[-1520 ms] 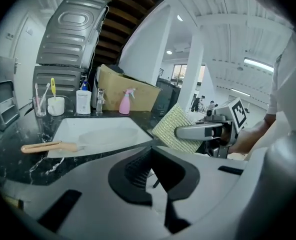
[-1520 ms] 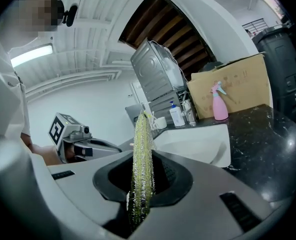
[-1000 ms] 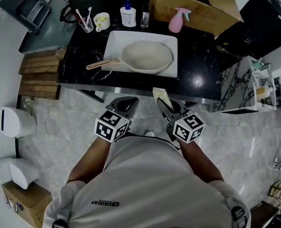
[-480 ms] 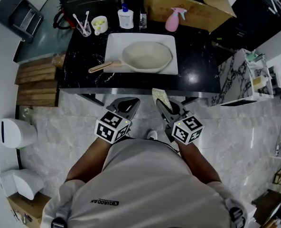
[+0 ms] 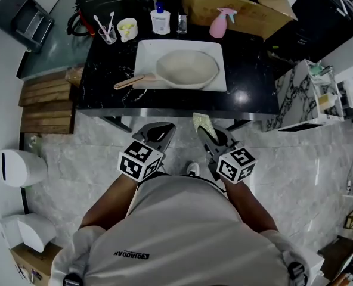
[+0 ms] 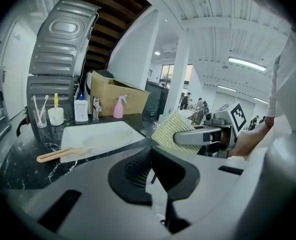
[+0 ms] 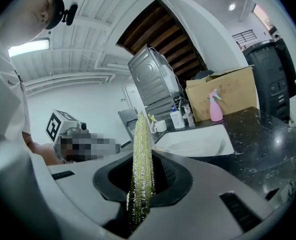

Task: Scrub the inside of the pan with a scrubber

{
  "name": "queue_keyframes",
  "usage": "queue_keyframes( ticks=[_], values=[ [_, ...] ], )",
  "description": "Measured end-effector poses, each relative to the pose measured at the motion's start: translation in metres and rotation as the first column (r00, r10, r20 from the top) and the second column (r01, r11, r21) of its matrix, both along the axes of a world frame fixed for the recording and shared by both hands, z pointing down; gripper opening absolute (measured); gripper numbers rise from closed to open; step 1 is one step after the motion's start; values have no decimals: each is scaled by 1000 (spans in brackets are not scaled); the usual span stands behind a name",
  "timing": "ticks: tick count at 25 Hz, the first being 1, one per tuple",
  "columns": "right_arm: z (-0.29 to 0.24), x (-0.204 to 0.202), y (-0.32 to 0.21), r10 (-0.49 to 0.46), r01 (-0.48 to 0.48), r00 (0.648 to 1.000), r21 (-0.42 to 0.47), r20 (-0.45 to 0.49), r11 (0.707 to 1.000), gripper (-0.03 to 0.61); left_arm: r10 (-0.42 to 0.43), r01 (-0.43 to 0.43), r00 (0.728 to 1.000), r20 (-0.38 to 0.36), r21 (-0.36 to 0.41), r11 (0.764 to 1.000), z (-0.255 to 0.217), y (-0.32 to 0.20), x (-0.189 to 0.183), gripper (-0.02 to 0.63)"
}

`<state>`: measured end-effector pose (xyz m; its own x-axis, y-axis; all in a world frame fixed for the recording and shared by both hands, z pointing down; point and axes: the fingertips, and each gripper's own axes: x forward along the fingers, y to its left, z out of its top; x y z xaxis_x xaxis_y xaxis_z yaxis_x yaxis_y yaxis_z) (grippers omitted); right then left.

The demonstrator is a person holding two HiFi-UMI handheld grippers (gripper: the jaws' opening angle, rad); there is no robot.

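Pinching the yellow-green scrubber (image 7: 140,149) edge-on in the right gripper (image 5: 207,137), pads pressed on both its faces, so counting the pickup of the tool as done. Carrying nothing in the left gripper (image 5: 158,131), jaws pressed together on air. Not at the pan (image 5: 187,69) yet: lying well ahead of both grippers and below them, inside a white tray (image 5: 144,52) on the black counter (image 5: 248,88), with its wooden handle (image 5: 129,81) pointing off toward the left gripper's side. No contact anywhere between scrubber and pan. Cannot judge from here whether the pale inside is clean or soiled. Left to do, by the look of it: close in on the counter, perhaps steady the handle with the left gripper, lower the scrubber into the bowl and work across the whole inside. Judging the task as barely started, with the tool in hand and all of the scrubbing ahead.
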<state>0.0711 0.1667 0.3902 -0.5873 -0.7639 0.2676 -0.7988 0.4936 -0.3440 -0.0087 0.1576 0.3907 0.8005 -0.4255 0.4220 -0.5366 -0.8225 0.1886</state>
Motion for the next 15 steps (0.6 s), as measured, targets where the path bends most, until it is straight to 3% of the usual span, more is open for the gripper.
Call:
queue_keyframes(
  ticks=[15],
  values=[
    [-2,1,7,14,-14,1000,2,-3,1000,74,11,-10,1000,-13,24,1000,-9,2,1,15]
  ],
)
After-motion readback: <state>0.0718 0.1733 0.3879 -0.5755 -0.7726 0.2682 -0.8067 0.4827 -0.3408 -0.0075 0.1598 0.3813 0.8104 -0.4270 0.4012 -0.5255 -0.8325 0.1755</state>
